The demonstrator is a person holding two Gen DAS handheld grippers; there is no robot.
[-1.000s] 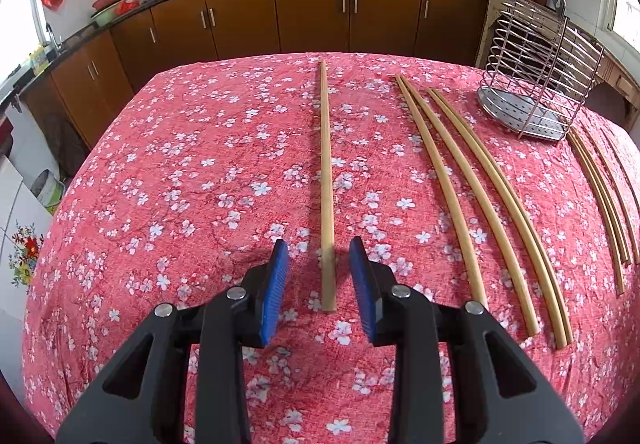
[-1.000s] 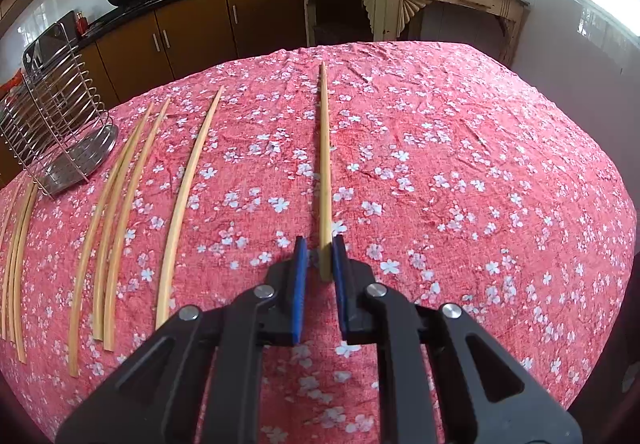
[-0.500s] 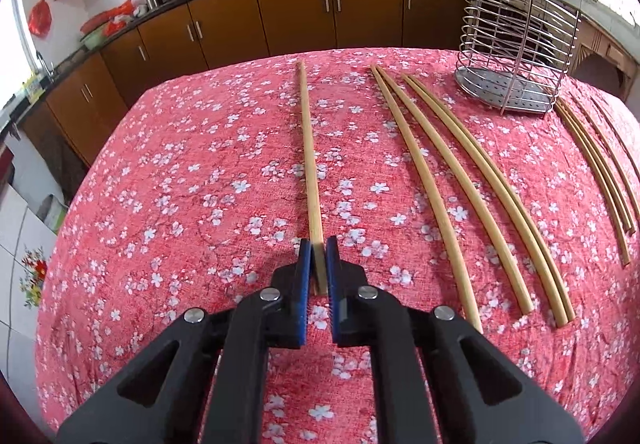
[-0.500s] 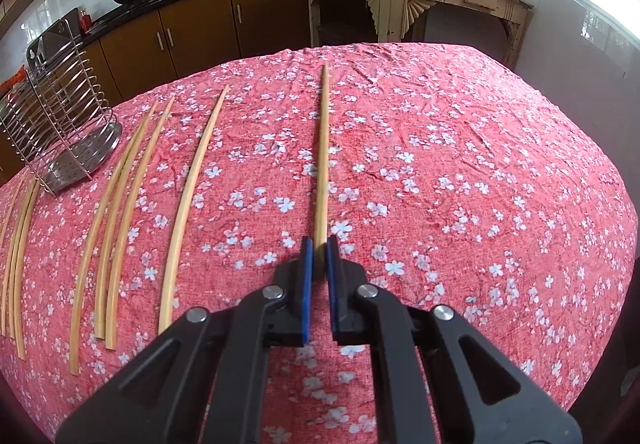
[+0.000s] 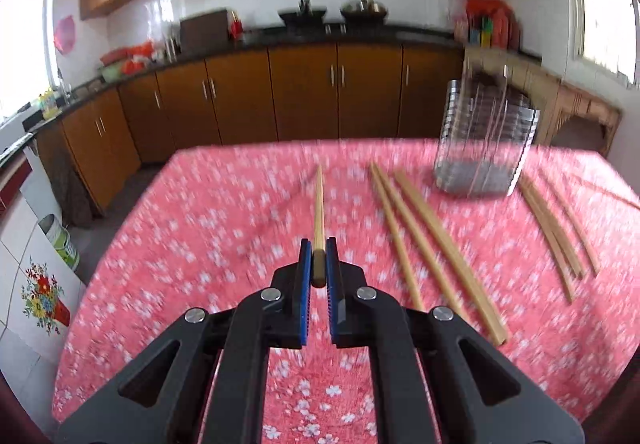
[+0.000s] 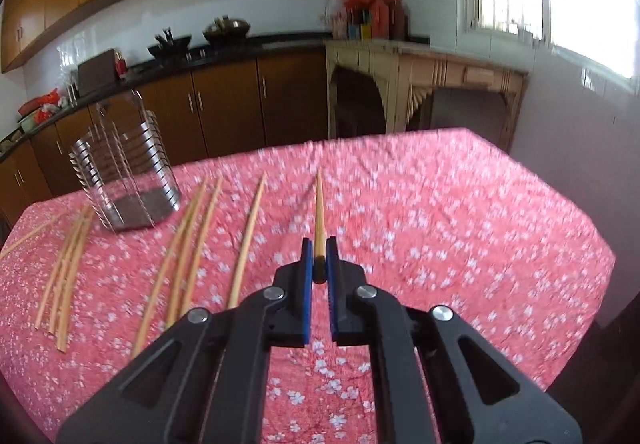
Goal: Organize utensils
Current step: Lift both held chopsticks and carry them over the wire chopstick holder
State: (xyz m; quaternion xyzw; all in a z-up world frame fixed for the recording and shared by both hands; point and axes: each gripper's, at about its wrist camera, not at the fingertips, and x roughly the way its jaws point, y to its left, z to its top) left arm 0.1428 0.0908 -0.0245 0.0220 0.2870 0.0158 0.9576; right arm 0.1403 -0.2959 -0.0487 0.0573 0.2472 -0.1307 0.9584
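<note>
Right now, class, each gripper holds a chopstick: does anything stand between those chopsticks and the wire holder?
Nothing upright does. From the left gripper and its chopstick, three loose chopsticks lie flat on the cloth before the wire holder. From the right gripper and its chopstick, the same three lie flat.

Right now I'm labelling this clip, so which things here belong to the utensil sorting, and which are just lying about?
Job:
- left tool, shut on a wooden chopstick
- right tool, likewise
- loose wooden chopsticks
- steel wire utensil rack

Lying about:
- black woks
- red bottles
</note>
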